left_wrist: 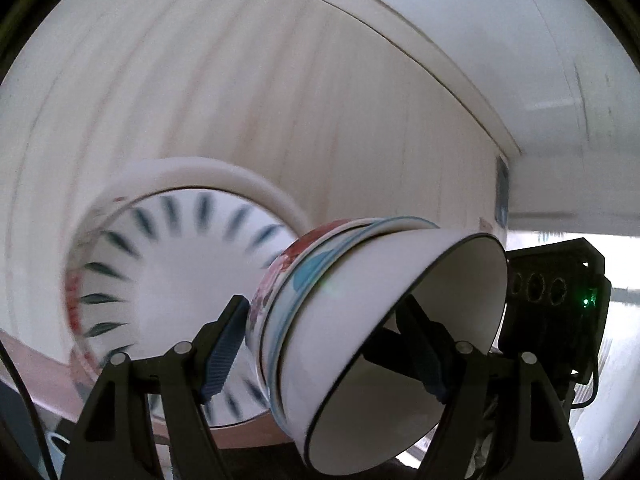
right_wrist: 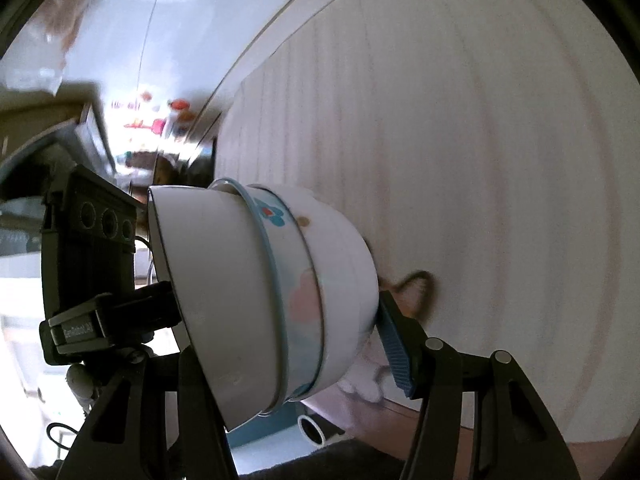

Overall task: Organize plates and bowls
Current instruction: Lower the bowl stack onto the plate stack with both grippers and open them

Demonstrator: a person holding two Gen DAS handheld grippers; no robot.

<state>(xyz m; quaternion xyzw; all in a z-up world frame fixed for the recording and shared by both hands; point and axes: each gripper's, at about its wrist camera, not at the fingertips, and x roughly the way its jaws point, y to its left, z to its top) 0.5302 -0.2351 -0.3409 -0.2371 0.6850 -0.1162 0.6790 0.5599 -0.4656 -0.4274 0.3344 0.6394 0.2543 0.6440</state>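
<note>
Both tongs carried one stack of three nested bowls (left_wrist: 360,320) tipped sideways above the surface (left_wrist: 280,100): the left tongs (left_wrist: 332,344) and the right tongs (right_wrist: 280,340) each pinched it. The plates (left_wrist: 168,280) lay stacked. Setting the bowls down remained.

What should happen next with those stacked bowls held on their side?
Probably tip the stack of bowls upright and carry it to a resting spot. Both the left gripper and right gripper clamp it tilted above the table, beside the plates.
</note>
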